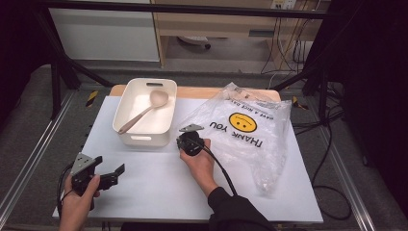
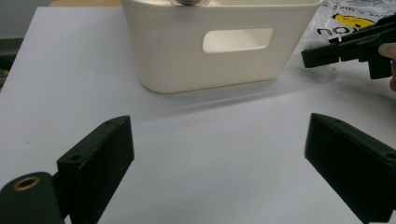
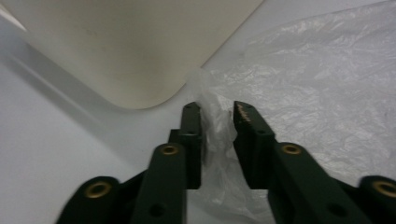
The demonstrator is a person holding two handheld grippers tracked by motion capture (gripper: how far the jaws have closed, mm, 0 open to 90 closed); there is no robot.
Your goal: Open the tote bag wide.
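Right tongs (image 3: 217, 116) narrow, pinching the plastic bag (image 3: 327, 84) corner; high view hides that grip behind the hand. Left tongs (image 2: 215, 158) wide, holding nothing above the surface (image 2: 210, 140).

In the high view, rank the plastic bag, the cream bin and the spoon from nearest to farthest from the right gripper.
From the right gripper:
1. Plastic bag, its corner between the jaws.
2. Cream bin, just to the left.
3. Spoon, inside the bin, farther back.

1. I see open table (image 1: 159, 187) between my left gripper (image 1: 113, 174) and the bin (image 1: 144, 139).
2. The bin blocks my right gripper (image 3: 217, 121) on its left.
3. The plastic bag (image 1: 250, 134) covers the table's right half.
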